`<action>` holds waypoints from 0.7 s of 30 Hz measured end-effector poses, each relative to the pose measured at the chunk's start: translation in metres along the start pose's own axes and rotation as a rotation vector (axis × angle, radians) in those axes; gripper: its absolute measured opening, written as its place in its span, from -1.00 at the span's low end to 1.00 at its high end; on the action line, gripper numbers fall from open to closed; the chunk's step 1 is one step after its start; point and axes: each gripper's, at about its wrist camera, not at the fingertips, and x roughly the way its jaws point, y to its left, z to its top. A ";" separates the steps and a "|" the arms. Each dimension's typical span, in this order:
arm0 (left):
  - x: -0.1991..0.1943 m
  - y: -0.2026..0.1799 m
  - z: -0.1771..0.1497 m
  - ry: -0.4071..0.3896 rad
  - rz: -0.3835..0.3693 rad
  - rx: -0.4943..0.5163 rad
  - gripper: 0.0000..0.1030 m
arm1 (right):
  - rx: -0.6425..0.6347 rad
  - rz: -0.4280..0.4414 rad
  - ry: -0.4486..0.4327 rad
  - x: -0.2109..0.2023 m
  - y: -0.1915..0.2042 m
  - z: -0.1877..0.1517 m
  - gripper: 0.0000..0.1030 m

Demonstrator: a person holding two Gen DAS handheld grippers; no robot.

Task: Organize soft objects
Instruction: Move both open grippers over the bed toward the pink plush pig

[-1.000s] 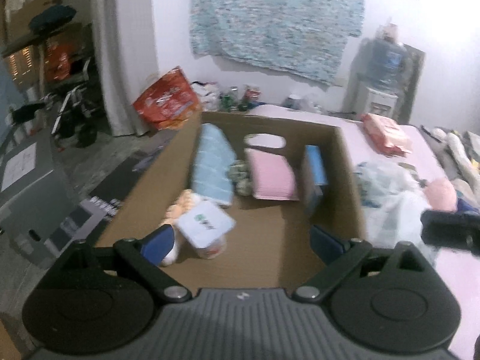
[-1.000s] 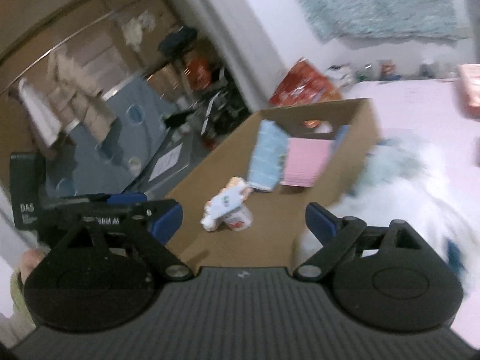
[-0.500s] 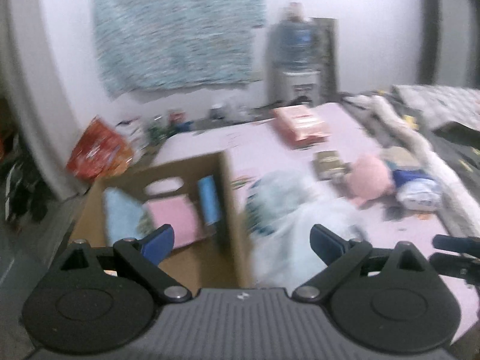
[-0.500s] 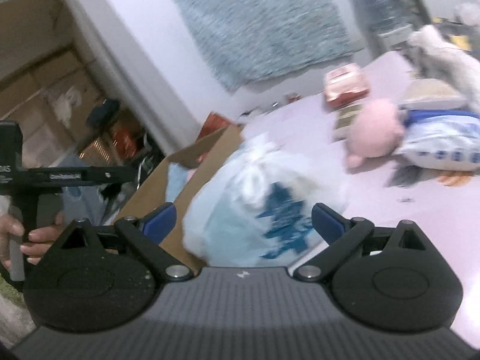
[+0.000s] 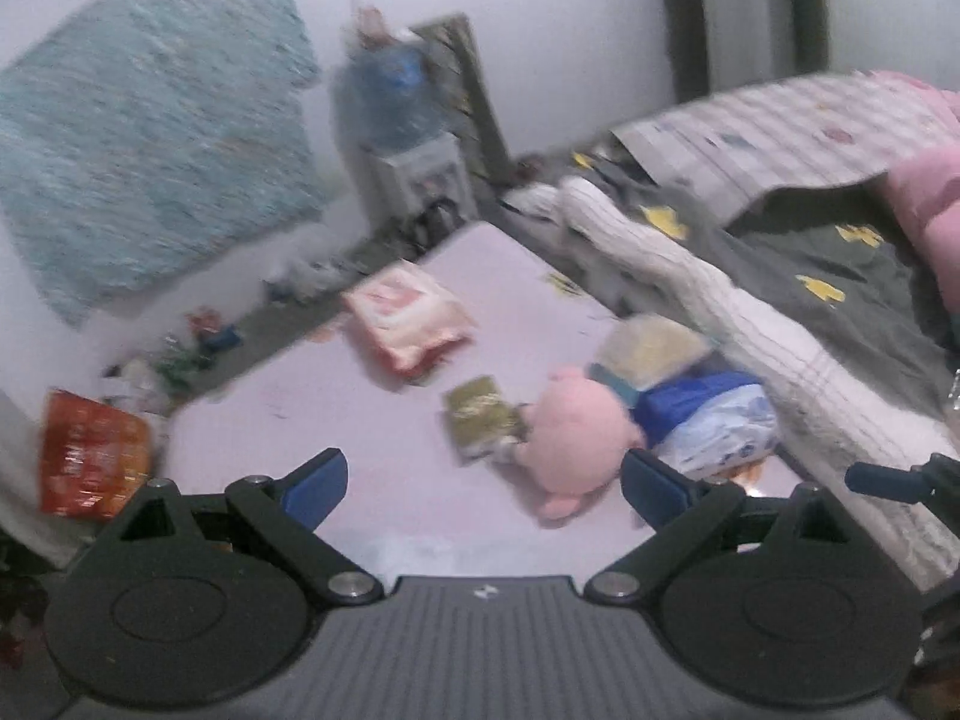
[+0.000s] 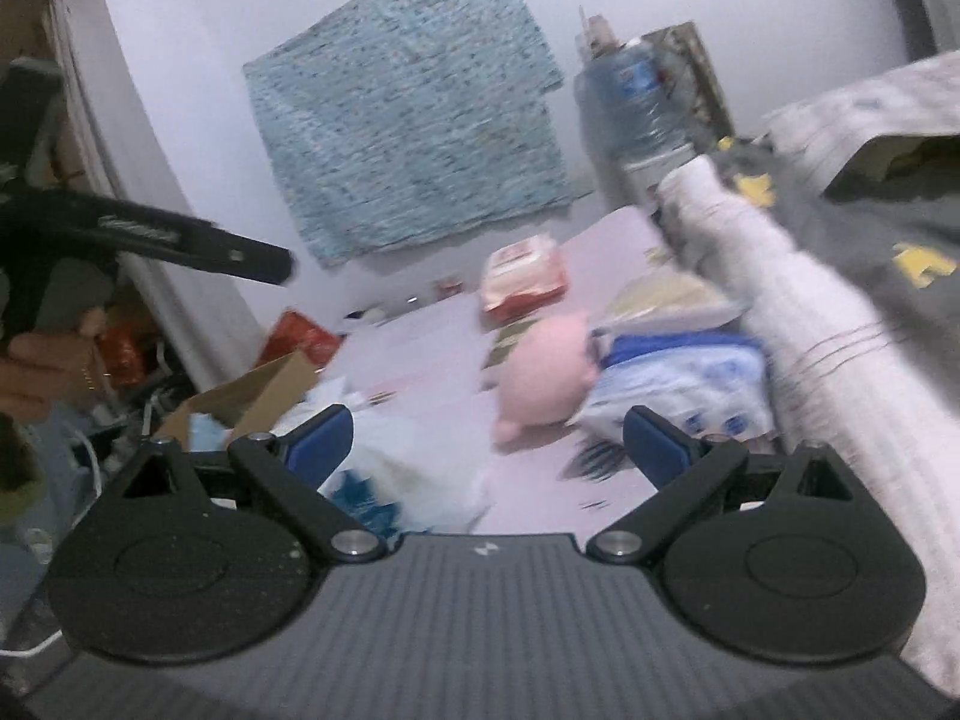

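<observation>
Left wrist | cardboard box gone, pink plush (image 5: 573, 429) ahead | both grippers (image 5: 483, 480) (image 6: 486, 441) spread, empty

White wall (image 6: 198, 60) carries shaggy teal rug (image 6: 408, 102); water dispenser with blue bottle (image 5: 396, 120) right of rug, blurred.

Black tool (image 5: 483, 483) with blue pads (image 5: 315, 477), silver pivot screws, ribbed grey housing; olive sleeve cuff (image 6: 15, 480)

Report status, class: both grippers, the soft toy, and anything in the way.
Left gripper open, empty. Right gripper open, empty. Pink plush lying on the bed, untouched. Green packet and blue-white pack crowd it on either side.
</observation>
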 end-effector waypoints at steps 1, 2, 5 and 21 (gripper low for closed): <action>0.013 -0.004 0.006 0.024 -0.021 0.007 0.91 | 0.002 -0.014 -0.006 0.000 -0.005 0.002 0.89; 0.025 -0.007 0.010 0.050 -0.038 0.012 0.91 | 0.007 -0.023 -0.009 0.000 -0.009 0.003 0.89; 0.070 -0.010 0.029 0.166 -0.094 -0.047 0.91 | 0.039 -0.041 -0.013 0.003 -0.024 0.005 0.89; 0.233 -0.002 0.037 0.461 -0.187 -0.366 0.85 | 0.110 -0.105 0.004 0.034 -0.069 0.003 0.89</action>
